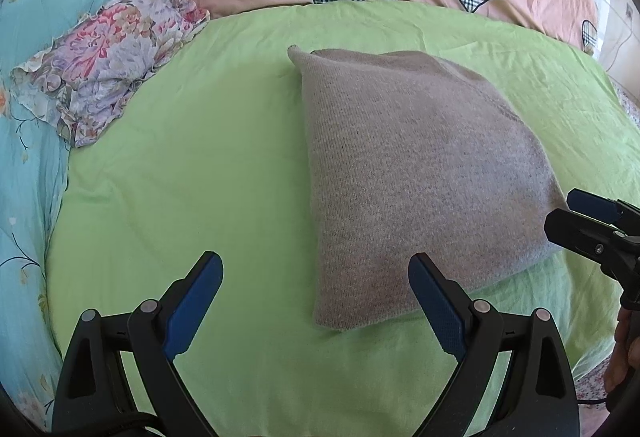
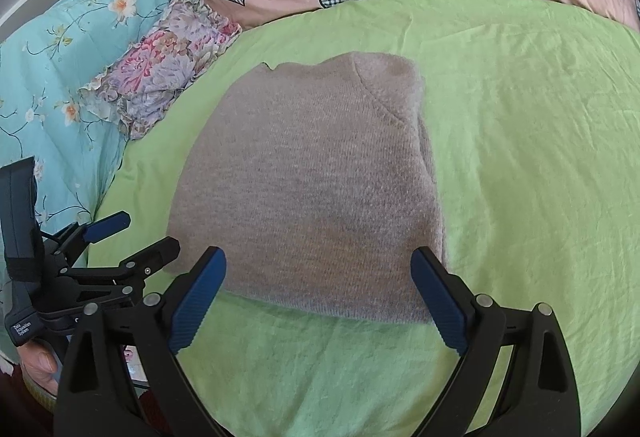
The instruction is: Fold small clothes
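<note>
Left wrist view: the folded grey-beige knitted sweater (image 1: 420, 173) lies flat on the light green bed sheet (image 1: 200, 177), filling the centre and right of the frame. The left claw (image 1: 316, 301) is released, jaws wide apart, hovering above the sheet at the lower centre, its right finger over the sweater's near left corner. The right claw (image 1: 576, 213) enters at the right edge, beside the sweater's near right corner; from here I cannot tell whether it is released or clenched. A floral frilled cushion (image 1: 108, 57) sits at the upper left, well apart.

Right wrist view: the sweater (image 2: 312, 189) occupies the centre, its ribbed neckline at the upper middle. The right claw (image 2: 318, 301) is released, jaws spread over the near hem, holding nothing. The left claw (image 2: 140, 237) shows at the lower left, jaws parted, beside the sweater's near left corner.

Judgement: the knit is soft, light, limp and stretchy, not fragile; layers may slide apart. Take hold at the near corners, pinching all layers together
</note>
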`<control>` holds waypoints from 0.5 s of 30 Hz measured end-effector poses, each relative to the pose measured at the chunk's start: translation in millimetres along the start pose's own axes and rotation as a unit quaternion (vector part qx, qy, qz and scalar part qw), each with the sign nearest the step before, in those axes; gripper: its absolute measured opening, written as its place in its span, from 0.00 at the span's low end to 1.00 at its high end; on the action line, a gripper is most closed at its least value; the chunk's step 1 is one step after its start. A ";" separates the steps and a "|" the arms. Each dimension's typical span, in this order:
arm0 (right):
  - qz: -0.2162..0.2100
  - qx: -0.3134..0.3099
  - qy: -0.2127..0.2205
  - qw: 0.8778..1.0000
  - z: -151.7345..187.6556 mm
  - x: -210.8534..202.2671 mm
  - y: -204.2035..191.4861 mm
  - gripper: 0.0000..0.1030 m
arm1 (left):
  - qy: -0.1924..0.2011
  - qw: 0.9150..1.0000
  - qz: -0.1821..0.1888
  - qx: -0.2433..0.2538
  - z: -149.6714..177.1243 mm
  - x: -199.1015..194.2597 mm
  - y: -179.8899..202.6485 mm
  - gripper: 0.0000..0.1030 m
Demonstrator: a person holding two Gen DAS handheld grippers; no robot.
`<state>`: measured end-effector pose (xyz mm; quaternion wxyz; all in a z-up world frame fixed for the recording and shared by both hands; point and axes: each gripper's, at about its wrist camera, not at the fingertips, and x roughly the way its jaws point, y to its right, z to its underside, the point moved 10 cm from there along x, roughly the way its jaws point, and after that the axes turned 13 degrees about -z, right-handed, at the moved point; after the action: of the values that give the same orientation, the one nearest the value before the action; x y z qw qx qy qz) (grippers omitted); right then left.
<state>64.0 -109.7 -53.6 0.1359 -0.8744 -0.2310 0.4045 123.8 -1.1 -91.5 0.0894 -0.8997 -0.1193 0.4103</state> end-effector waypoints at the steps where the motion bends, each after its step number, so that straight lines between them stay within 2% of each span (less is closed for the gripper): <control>1: 0.000 0.000 0.000 1.000 -1.4 0.2 0.3 0.91 | 0.001 1.000 0.001 -0.001 -1.3 0.1 -0.3 0.92; 15: -0.001 -0.005 0.000 1.000 -8.8 2.4 -4.2 0.92 | 0.010 1.000 0.003 -0.005 -10.4 -2.0 -1.5 0.92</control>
<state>70.9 -105.3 -47.8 0.1317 -0.8751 -0.2337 0.4028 130.2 -0.9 -82.9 0.0847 -0.9044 -0.1183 0.4011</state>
